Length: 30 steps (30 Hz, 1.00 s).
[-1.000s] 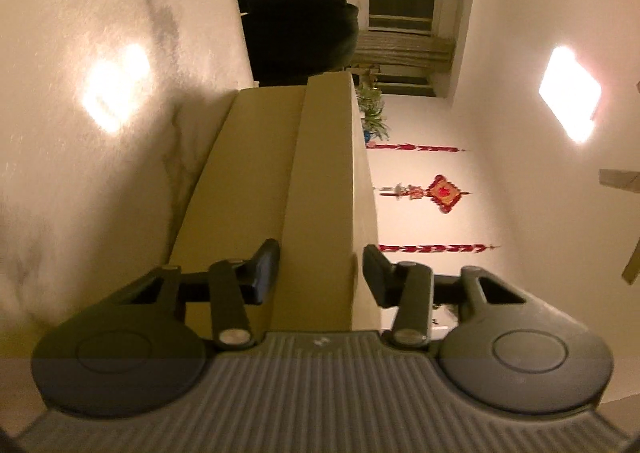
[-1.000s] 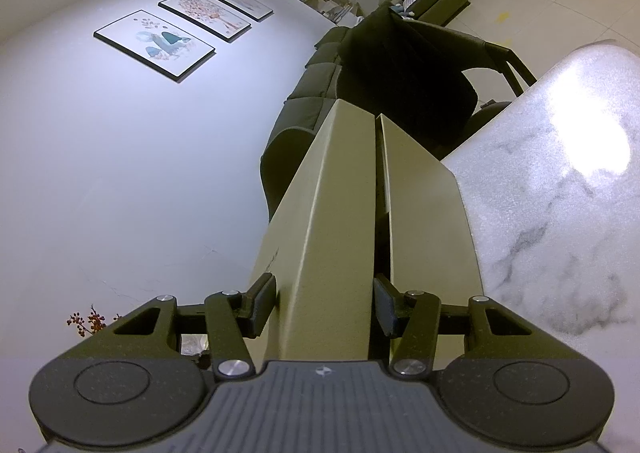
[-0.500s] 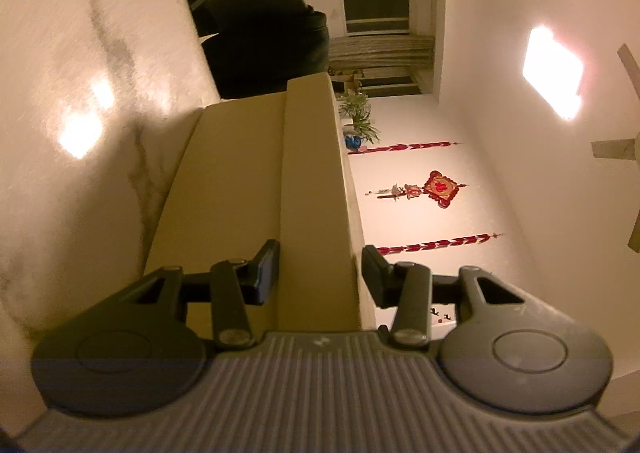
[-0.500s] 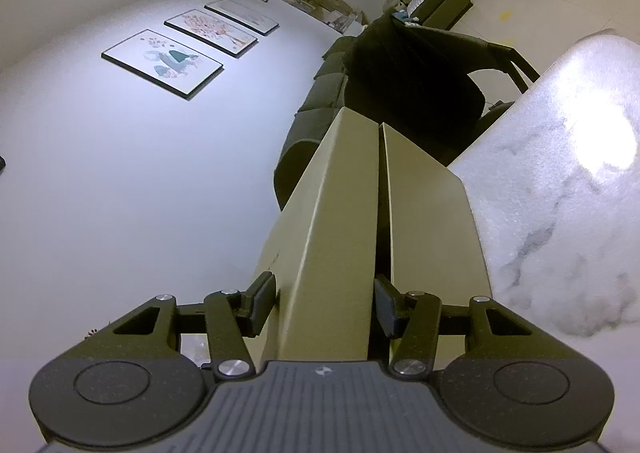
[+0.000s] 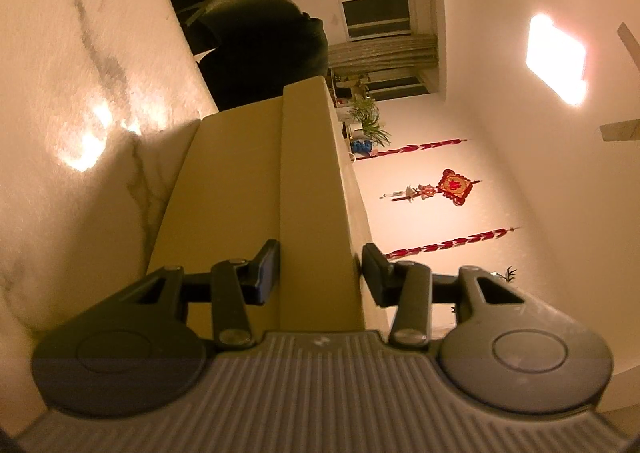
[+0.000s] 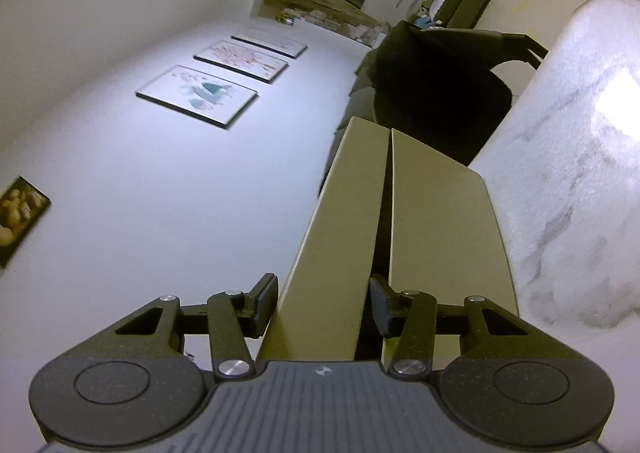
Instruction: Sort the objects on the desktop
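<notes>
A tan cardboard box (image 5: 256, 189) stands on the white marble table (image 5: 72, 101). My left gripper (image 5: 320, 273) is shut on one upright side flap of the box, with a pad on each face. In the right wrist view the same box (image 6: 436, 221) shows two flaps with a dark gap between them. My right gripper (image 6: 324, 305) is shut on the left flap (image 6: 340, 237), one finger outside it and one in the gap. The inside of the box is hidden in both views.
A dark office chair (image 5: 264, 49) stands past the table's far edge; it also shows in the right wrist view (image 6: 436, 93). The marble top (image 6: 576, 181) stretches beside the box. Framed pictures (image 6: 200, 97) and red hangings (image 5: 452, 189) are on the walls.
Both views have swung, showing more of the walls and ceiling; the box has tilted with both grippers. Both grips on the flaps are unchanged.
</notes>
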Motion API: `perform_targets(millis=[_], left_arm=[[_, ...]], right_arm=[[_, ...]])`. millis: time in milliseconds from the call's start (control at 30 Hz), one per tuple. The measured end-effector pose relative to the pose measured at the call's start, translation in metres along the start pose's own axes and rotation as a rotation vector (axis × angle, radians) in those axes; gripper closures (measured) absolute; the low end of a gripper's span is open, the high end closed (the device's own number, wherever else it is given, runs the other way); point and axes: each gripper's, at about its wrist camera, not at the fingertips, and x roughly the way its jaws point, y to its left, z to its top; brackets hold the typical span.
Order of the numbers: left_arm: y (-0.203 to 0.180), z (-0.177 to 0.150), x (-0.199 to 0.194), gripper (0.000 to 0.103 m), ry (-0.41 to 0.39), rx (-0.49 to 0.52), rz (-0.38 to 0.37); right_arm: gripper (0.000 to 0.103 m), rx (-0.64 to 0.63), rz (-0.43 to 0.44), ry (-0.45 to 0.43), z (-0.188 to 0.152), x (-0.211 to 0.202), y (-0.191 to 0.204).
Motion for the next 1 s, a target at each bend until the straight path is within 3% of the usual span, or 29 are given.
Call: perform_targets(millis=[400,800,900,1000], left_arm=[[-0.006,-0.003,-0.003,0.060,-0.034,0.032,0.010],[-0.013,-0.011,0.001,0.060,0.001,0.067,-0.010],[-0.015,-0.014,0.004,0.060,-0.004,0.086,-0.011],[-0.018,-0.016,0.003,0.060,-0.016,0.099,-0.011]], right_arm=[[0.049,-0.053,-0.047,0.009,0.010,0.013,0.013],[0.047,-0.085,0.013,-0.057,-0.006,-0.010,0.007],[0.038,-0.122,-0.025,-0.058,-0.004,-0.015,0.014],[0.036,-0.188,-0.103,-0.039,-0.006,-0.011,0.022]])
